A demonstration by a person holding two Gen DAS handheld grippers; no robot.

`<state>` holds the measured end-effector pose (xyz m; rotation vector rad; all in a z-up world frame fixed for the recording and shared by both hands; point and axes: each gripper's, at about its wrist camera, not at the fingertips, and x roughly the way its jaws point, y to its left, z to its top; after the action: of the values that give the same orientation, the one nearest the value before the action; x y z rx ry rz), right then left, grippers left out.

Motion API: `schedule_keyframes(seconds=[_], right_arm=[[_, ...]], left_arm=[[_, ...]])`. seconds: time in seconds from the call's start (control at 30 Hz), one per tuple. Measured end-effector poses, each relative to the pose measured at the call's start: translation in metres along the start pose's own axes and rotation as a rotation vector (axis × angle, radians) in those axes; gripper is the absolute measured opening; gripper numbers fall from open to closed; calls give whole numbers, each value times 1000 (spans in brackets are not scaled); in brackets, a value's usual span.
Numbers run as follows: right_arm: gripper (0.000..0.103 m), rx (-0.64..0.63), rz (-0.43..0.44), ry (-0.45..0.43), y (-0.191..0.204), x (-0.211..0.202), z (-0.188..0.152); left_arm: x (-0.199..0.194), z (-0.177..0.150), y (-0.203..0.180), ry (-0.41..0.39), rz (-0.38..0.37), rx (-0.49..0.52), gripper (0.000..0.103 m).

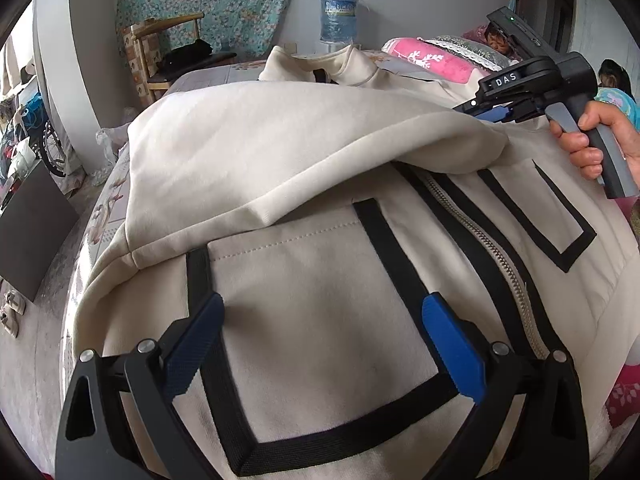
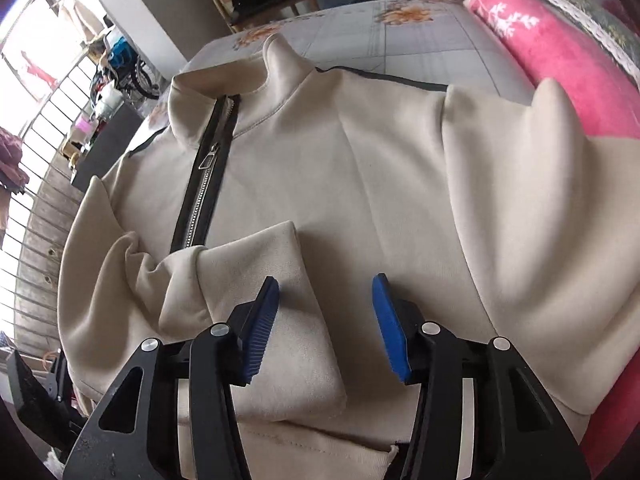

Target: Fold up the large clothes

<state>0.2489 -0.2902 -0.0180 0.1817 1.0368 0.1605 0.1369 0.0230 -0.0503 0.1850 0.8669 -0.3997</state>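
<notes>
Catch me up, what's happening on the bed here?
A person is folding a cream zip-up jacket laid flat on the bed, with a handheld gripper in each hand. One sleeve is already folded across the front. The left gripper hangs wide open over the chest pocket, gripping nothing. The right gripper is partly open above the sleeve's cuff, pads not pressing cloth.

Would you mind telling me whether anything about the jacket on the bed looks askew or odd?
Mostly tidy. The cream jacket lies flat, zipped, with one sleeve folded across its front. The other sleeve bunches up in a peak against the pink blanket, not yet folded in.
</notes>
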Motion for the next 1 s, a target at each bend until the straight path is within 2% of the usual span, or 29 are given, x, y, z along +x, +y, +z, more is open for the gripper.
schedule_keyframes(seconds=[0.07,0.13,0.17,0.27,0.33,0.4,0.5,0.6,0.67,0.73,0.83,1.0], right_arm=[[39,-51,-30,2,8,2,-2],[23,-123,-76,2,18,3,-5],[15,-152,-68,4,23,4,-7],[2,-246,-134,-11,39,3,-11],[1,-282,-144,-42,48,-3,-11],[1,-281,-154,-122,50,-23,-5],[0,-212,-146,-271,42,-63,6],[0,-138,-178,-397,23,-95,12],[0,-85,-170,-396,7,-94,14],[1,-50,-153,-331,-9,-75,12],[1,-23,-141,-255,-22,-49,11],[1,52,-71,-264,-40,-48,11]], left_arm=[[-1,-1,-1,-8,0,0,97],[-2,-2,0,-14,-4,0,97],[-3,-2,1,-18,-9,-4,97],[-15,-2,12,-82,-33,-56,97],[-26,3,22,-131,-22,-89,97],[-35,10,34,-168,49,-110,97],[-40,19,52,-173,110,-144,93],[-36,20,64,-151,111,-171,86],[-29,17,70,-117,115,-180,76],[-17,15,73,-64,130,-194,65],[-6,13,81,-18,151,-235,55],[-7,16,92,-8,165,-268,44]])
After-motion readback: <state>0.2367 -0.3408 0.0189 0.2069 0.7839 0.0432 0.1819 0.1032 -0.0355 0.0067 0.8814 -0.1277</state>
